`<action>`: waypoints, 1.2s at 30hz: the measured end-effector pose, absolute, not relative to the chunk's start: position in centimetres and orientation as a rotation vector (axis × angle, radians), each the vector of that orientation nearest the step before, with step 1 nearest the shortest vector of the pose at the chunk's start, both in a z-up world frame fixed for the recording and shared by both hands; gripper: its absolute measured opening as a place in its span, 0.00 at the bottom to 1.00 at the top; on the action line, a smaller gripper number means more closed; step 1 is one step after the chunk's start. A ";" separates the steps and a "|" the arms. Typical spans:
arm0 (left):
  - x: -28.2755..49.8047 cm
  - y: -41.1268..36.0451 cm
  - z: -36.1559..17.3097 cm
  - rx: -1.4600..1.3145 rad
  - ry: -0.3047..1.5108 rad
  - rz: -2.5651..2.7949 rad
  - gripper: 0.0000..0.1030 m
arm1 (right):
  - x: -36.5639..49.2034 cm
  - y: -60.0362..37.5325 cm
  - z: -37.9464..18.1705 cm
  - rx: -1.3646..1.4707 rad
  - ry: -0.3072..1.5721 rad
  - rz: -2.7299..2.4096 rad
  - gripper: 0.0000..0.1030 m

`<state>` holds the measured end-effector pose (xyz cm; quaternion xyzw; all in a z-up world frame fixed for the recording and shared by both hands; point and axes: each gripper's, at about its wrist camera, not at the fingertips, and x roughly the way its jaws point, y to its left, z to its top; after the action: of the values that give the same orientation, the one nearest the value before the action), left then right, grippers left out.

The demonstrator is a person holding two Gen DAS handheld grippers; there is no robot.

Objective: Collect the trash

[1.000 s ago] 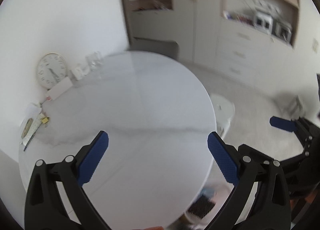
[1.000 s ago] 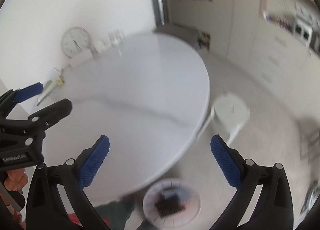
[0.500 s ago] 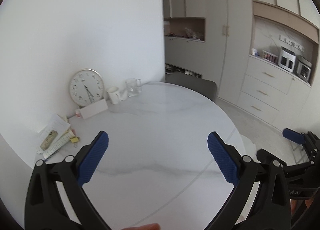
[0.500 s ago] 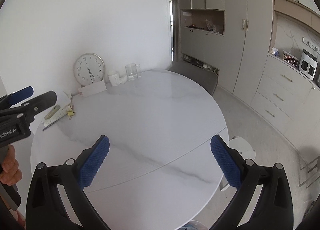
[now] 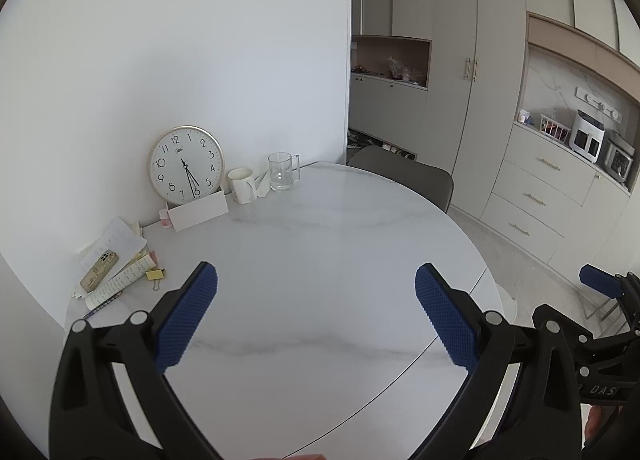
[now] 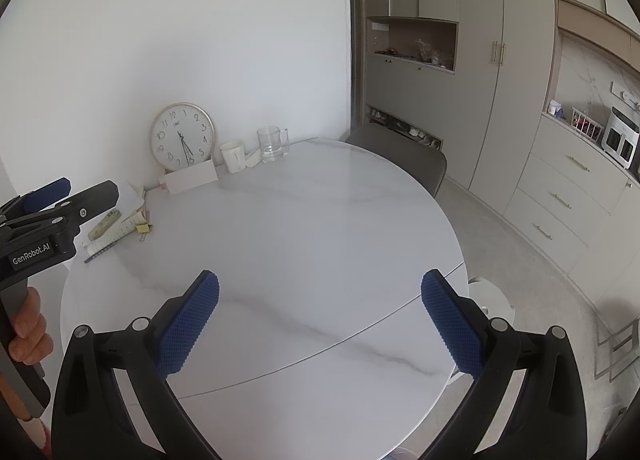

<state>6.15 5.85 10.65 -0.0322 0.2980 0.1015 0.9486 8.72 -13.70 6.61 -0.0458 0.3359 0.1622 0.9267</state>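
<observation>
My left gripper [image 5: 316, 280] hangs open over the near half of a round white marble table [image 5: 320, 252], nothing between its blue pads. My right gripper [image 6: 320, 284] is open too, over the table's near right side, and holds nothing. A crumpled white tissue [image 5: 262, 184] lies at the far edge between a white mug [image 5: 242, 184] and a glass mug [image 5: 282, 171]. Loose papers [image 5: 120, 238] with a phone [image 5: 99, 264], a yellow clip [image 5: 155, 274] and a pen sit at the left edge. No bin shows in either view.
A round clock [image 5: 186, 164] leans on the wall behind a white box [image 5: 198, 211]. A grey chair [image 6: 400, 157] stands at the table's far side. A white round object [image 6: 490, 298] is on the floor at right. Cabinets and drawers [image 6: 560, 195] line the right wall.
Both views have swung up from the floor to the tabletop. The white bin with dark contents under the table edge has dropped out of sight. Both grippers stayed open.
</observation>
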 end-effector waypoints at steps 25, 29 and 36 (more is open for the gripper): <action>6.9 5.5 10.0 -0.053 0.610 0.207 0.92 | 9.5 -14.0 5.5 -0.060 0.732 0.326 0.98; 6.9 5.2 10.0 -0.043 0.603 0.213 0.92 | 9.5 -14.1 5.3 -0.056 0.740 0.327 0.98; 7.0 5.2 9.9 -0.051 0.609 0.203 0.92 | 9.6 -14.2 5.4 -0.051 0.744 0.326 0.98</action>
<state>7.00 5.23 9.87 -0.0251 0.2991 0.0999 0.9486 9.57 -14.16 5.36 -0.0250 0.3616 0.1583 0.9184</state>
